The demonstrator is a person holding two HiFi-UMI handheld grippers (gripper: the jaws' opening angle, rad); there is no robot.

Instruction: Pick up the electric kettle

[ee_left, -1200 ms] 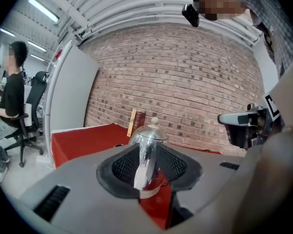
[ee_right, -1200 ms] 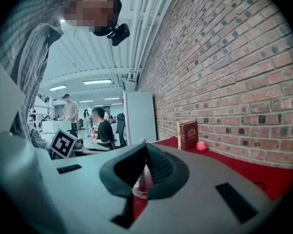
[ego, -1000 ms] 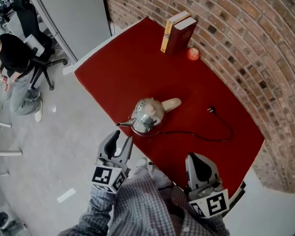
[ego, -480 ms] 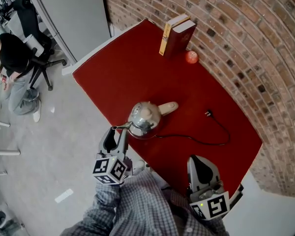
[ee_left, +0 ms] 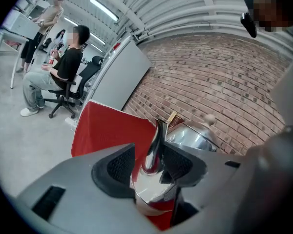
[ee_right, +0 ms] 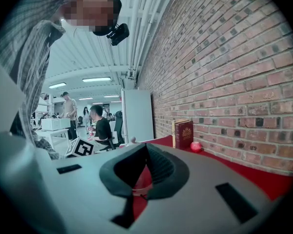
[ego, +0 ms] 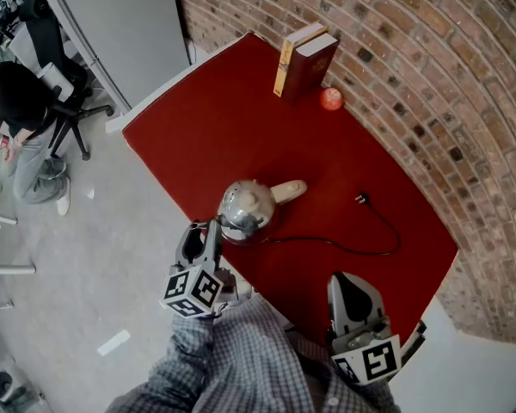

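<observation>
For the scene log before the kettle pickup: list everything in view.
table: one, red, against the brick wall
electric kettle: one, silver, cream handle, near table edge
power cord: one, black, plug lying on table
books: two, tan and dark red, upright at far edge
ball: one, red, beside the books
panel: one, grey, left of table
seated person: one, dark top, far left
left gripper: one, grey, jaws have just been opening, kettle's spout between them
right gripper: one, grey, jaws shut, empty

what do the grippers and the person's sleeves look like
The left gripper and the right gripper are both light grey plastic, with black textured pads lining the jaws. Each carries a white cube printed with black square markers. The sleeves are grey-and-white checked shirt fabric.
</observation>
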